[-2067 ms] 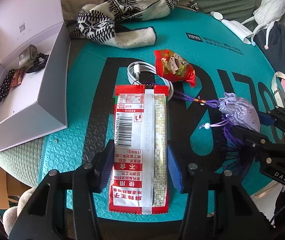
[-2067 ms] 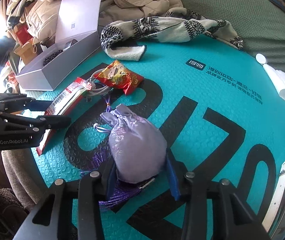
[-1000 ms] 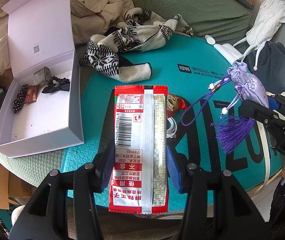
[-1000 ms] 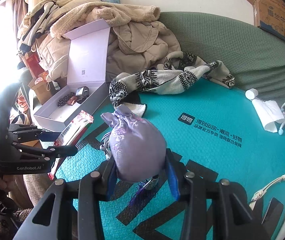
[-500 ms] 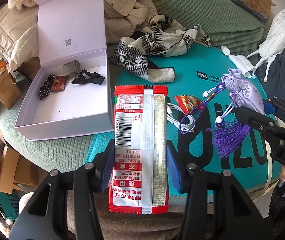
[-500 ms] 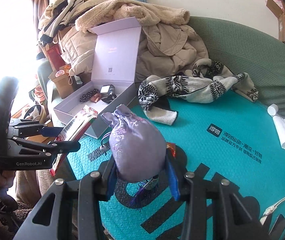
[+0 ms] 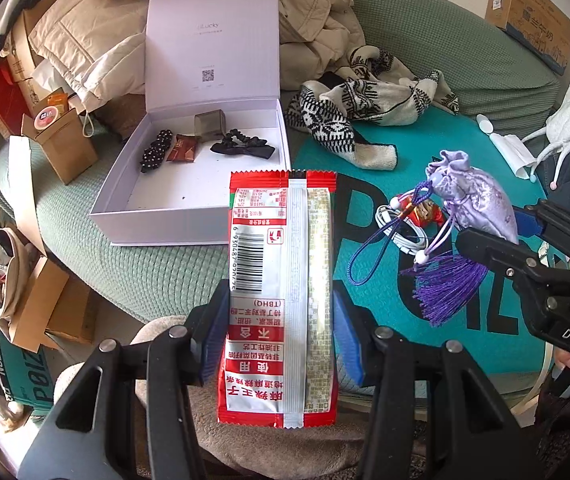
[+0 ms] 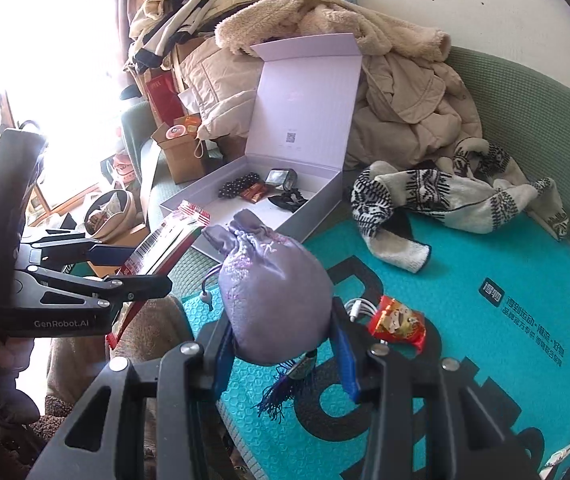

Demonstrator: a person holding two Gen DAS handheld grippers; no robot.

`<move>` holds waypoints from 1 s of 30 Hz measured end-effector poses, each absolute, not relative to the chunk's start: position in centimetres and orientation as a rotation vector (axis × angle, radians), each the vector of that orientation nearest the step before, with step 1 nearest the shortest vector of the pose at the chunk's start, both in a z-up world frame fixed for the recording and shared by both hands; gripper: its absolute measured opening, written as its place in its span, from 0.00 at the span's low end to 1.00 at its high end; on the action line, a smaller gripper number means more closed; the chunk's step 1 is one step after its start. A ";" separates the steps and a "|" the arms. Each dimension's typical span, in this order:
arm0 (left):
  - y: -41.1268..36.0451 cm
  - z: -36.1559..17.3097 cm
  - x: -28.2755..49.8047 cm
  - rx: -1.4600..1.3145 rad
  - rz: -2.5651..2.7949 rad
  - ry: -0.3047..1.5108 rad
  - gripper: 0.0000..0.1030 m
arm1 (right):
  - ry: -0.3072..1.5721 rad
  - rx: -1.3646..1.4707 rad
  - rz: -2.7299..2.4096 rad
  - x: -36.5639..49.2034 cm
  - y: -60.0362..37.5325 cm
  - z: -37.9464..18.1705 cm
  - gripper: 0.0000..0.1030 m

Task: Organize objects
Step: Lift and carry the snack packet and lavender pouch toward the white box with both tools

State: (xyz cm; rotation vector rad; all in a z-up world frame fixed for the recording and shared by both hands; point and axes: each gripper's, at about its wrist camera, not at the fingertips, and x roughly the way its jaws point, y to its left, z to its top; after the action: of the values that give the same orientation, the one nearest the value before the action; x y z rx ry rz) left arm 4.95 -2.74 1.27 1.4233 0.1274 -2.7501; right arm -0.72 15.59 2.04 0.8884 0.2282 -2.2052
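Note:
My left gripper (image 7: 279, 336) is shut on a long red and white snack packet (image 7: 281, 280) and holds it in the air, its far end over the near rim of an open lilac box (image 7: 205, 184). The box holds a beaded band, a small brown packet, a grey cube and a black scrunchie (image 7: 243, 147). My right gripper (image 8: 283, 354) is shut on a lilac drawstring pouch (image 8: 273, 296) with a purple tassel (image 7: 443, 286), held above the teal mat (image 8: 465, 292). A small red snack bag (image 8: 397, 320) and a white cable (image 7: 401, 232) lie on the mat.
A patterned knit scarf (image 7: 365, 116) lies at the mat's far edge, with coats (image 8: 405, 92) piled behind the box. Brown paper bags (image 7: 61, 140) and cartons stand left of the green sofa (image 7: 165, 268). A white tissue (image 7: 511, 148) lies at far right.
Both grippers have moved left toward the box with their loads. The box is now nearer and more central in both views; the packet's far end now reaches the box's near rim.

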 end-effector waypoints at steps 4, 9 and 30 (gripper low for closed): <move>-3.8 1.5 6.2 1.399 -2.720 0.147 0.45 | 0.245 0.871 -2.157 -0.3 14.0 2.1 0.41; -5.2 2.0 7.7 1.367 -2.686 0.170 0.45 | 0.267 0.851 -2.104 0.3 12.2 2.2 0.41; -10.5 3.6 10.0 1.300 -2.607 0.243 0.45 | 0.320 0.812 -1.954 1.1 6.0 2.3 0.41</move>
State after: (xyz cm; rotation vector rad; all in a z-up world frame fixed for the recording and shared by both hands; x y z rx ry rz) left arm 10.00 -10.53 3.57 1.3003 0.2433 -2.6067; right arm 1.06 6.00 2.29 0.8124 0.3199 -1.9536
